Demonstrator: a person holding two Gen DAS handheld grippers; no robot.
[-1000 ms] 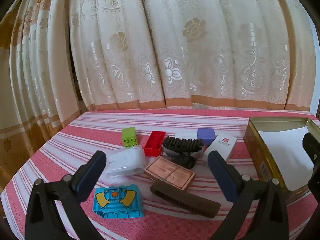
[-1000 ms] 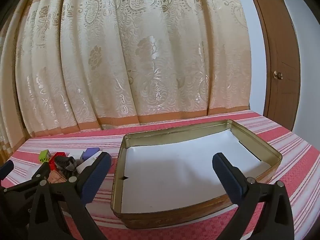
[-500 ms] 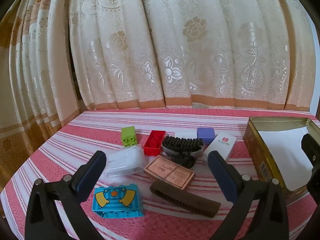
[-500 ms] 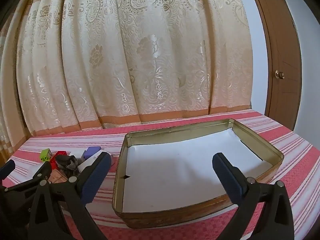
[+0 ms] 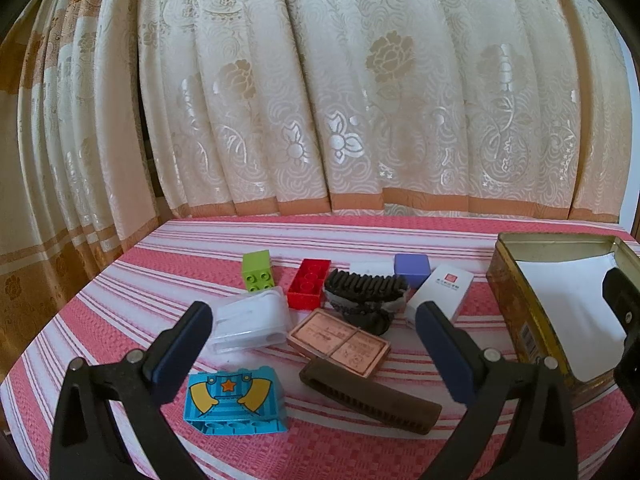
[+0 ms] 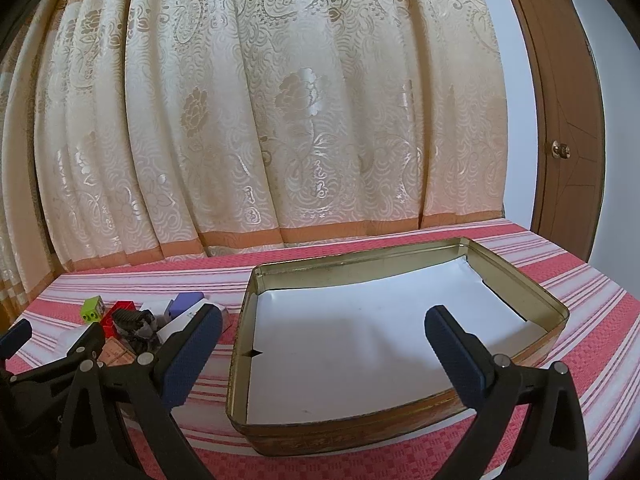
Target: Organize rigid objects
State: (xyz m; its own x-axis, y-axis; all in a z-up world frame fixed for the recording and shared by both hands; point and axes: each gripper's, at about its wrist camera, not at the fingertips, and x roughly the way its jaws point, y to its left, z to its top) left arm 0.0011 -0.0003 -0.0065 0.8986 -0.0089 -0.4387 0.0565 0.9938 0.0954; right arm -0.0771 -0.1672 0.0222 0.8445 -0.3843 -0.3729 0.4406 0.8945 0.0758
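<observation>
Grippers differ little from a second ago: the left gripper [image 5: 312,326] has crept slightly toward the toys, the right gripper [image 6: 322,328] sits a touch lower over the tin. Both gape wide and hold nothing, touching nothing. Between the left gripper's fingers lie a clear plastic case [image 5: 250,322] at 9 o'clock, a copper-coloured card [image 5: 340,342] at centre, and a dark comb [image 5: 370,396] at 6 o'clock. A blue printed block [image 5: 234,400] lies at 7 o'clock, a green block [image 5: 258,270] and red block [image 5: 309,283] toward 12. The gold tin [image 6: 554,304], lined with white paper, rests on the striped worktop [image 6: 592,344] under the right gripper.
</observation>
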